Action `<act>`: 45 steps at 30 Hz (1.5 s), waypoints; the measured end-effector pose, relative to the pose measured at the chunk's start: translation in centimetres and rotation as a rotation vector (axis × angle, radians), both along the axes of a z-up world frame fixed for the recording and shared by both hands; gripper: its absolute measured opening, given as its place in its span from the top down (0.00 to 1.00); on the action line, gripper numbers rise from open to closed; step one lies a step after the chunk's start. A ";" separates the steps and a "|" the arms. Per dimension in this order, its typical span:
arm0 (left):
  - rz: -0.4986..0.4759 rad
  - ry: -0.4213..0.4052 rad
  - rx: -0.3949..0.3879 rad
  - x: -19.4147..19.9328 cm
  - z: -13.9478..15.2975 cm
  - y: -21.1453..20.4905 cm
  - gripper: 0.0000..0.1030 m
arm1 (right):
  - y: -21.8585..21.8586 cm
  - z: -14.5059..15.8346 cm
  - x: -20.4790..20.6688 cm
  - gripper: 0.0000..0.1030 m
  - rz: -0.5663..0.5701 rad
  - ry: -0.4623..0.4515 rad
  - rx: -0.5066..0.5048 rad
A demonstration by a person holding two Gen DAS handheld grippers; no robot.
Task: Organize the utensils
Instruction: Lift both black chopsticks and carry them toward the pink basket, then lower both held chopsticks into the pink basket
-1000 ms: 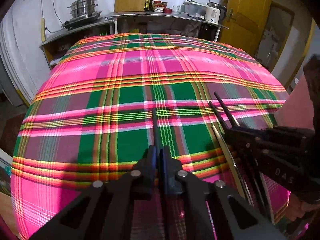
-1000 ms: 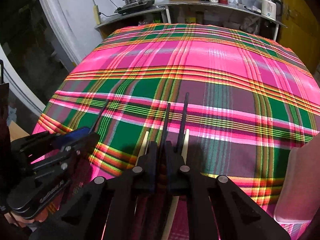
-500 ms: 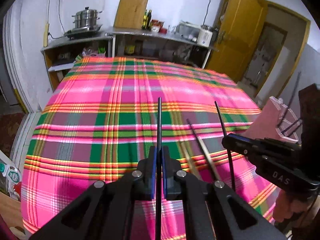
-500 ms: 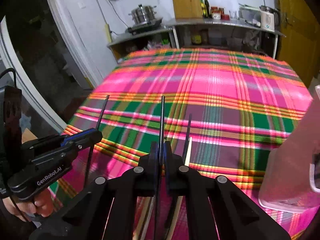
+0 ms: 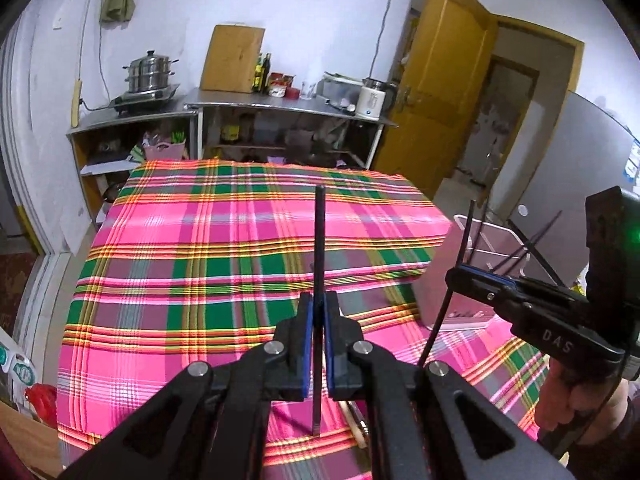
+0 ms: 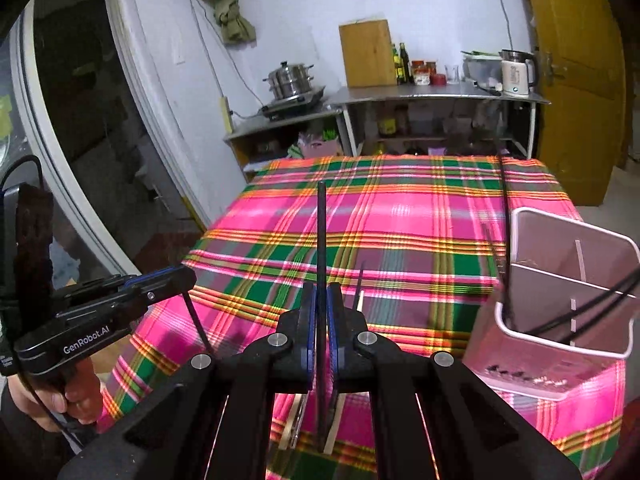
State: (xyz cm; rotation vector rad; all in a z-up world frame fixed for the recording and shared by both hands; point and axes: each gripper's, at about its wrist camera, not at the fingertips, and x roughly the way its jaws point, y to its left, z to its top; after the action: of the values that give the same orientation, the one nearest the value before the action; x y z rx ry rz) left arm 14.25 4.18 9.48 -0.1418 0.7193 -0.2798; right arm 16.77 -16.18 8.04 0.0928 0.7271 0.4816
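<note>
Partly done: several black chopsticks already in pink divided holder [image 6: 568, 312]; left gripper [image 5: 316, 312] and right gripper [image 6: 322, 304] each clamped on one black chopstick [image 5: 319, 240], raised above plaid tablecloth [image 5: 240, 248]; pale chopsticks [image 6: 334, 432] still on cloth.

The room is evenly lit from overhead; glare is seen on the plaid tablecloth [image 5: 224, 264]. Edges are bent and darkened by fisheye distortion.

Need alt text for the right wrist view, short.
A right hand-held gripper is shut on a black chopstick above a pink plaid tablecloth. A pink utensil holder with black chopsticks inside stands at right; the left hand-held gripper holds another chopstick at left.
</note>
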 end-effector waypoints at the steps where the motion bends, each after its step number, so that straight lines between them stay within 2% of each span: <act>1: -0.005 -0.005 0.001 -0.2 0.3 -0.2 0.95 | -0.2 0.2 -0.2 0.95 -0.003 -0.005 0.003; 10: -0.055 -0.053 -0.014 -1.4 3.3 -2.0 0.95 | -3.0 2.8 -2.4 0.95 -0.050 -0.068 0.042; 18: -0.122 -0.050 -0.032 -1.3 4.1 -5.2 0.95 | -5.8 4.2 -3.7 0.95 -0.101 -0.102 0.047; 30: -0.231 -0.041 -0.080 1.5 6.1 -11.4 0.95 | -11.7 6.6 -4.2 0.95 -0.238 -0.151 0.060; 39: -0.252 -0.107 -0.128 4.3 9.9 -14.2 0.95 | -14.8 9.9 -3.0 0.95 -0.311 -0.233 0.072; 45: -0.259 -0.114 -0.114 6.7 9.8 -16.5 0.95 | -16.1 10.2 -1.8 0.95 -0.349 -0.252 0.076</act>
State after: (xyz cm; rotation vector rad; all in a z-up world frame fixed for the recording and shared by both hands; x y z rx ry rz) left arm 20.91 -12.28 19.26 -0.1399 0.6086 -0.5722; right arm 14.98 -32.28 18.22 0.2224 0.4330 0.1812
